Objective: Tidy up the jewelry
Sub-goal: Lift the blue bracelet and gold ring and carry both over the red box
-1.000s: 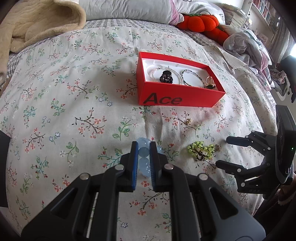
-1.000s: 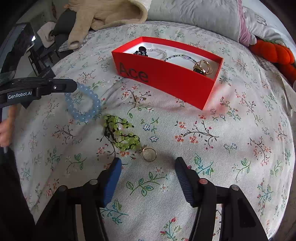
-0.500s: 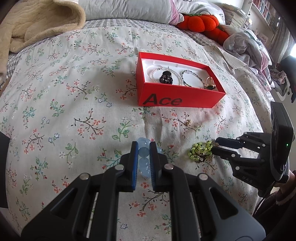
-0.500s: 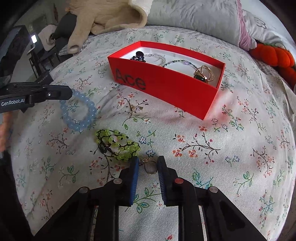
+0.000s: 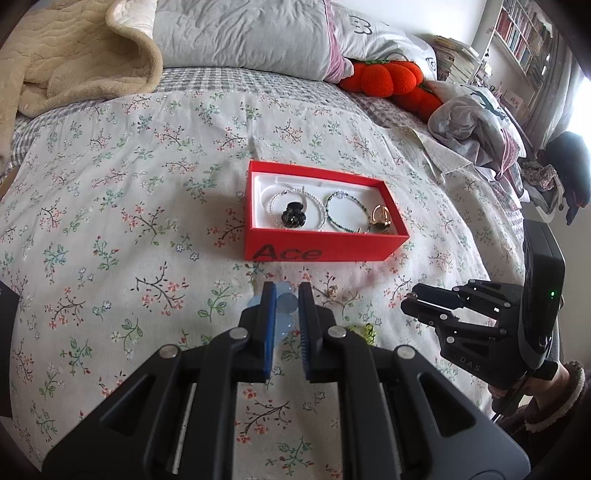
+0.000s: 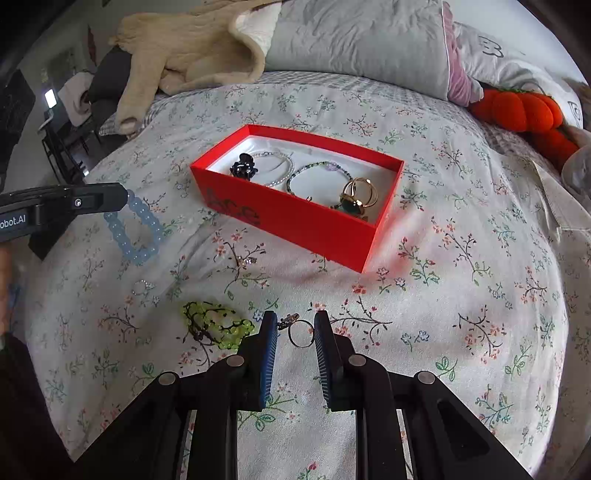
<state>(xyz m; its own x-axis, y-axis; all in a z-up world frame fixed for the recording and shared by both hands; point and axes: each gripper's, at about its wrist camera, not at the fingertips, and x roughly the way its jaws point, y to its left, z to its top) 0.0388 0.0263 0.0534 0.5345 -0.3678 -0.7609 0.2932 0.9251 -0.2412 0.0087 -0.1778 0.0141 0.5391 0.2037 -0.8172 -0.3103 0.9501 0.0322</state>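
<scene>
A red box (image 5: pixel 325 254) (image 6: pixel 295 221) lies open on the flowered bedspread. Inside are a pearl bracelet, a black flower piece (image 5: pixel 293 218), a green-bead chain and a gold ring with a dark stone (image 6: pixel 356 201). My left gripper (image 5: pixel 287 299) (image 6: pixel 120 201) is shut on a pale blue bead bracelet (image 5: pixel 286 304) (image 6: pixel 136 232), which hangs clear of the cover. My right gripper (image 6: pixel 295 332) (image 5: pixel 408 301) is shut on a thin wire ring (image 6: pixel 300 334) with a small ornament. A lime-green bead bracelet (image 6: pixel 214 325) (image 5: pixel 364 330) lies just left of the right fingers.
A small silver ring (image 6: pixel 142 286) and a tiny sparkly piece (image 6: pixel 247 260) lie on the cover in front of the box. A beige blanket (image 5: pixel 74 55), grey pillows (image 5: pixel 240 33), an orange plush (image 5: pixel 388 77) and a clothes heap (image 5: pixel 480 122) line the far side. A person's sleeved hand (image 5: pixel 554 387) holds the right gripper.
My right gripper closed on the wire ring and lifted it off the cover. The left gripper rose with the blue bracelet, so both views show more of the bed.
</scene>
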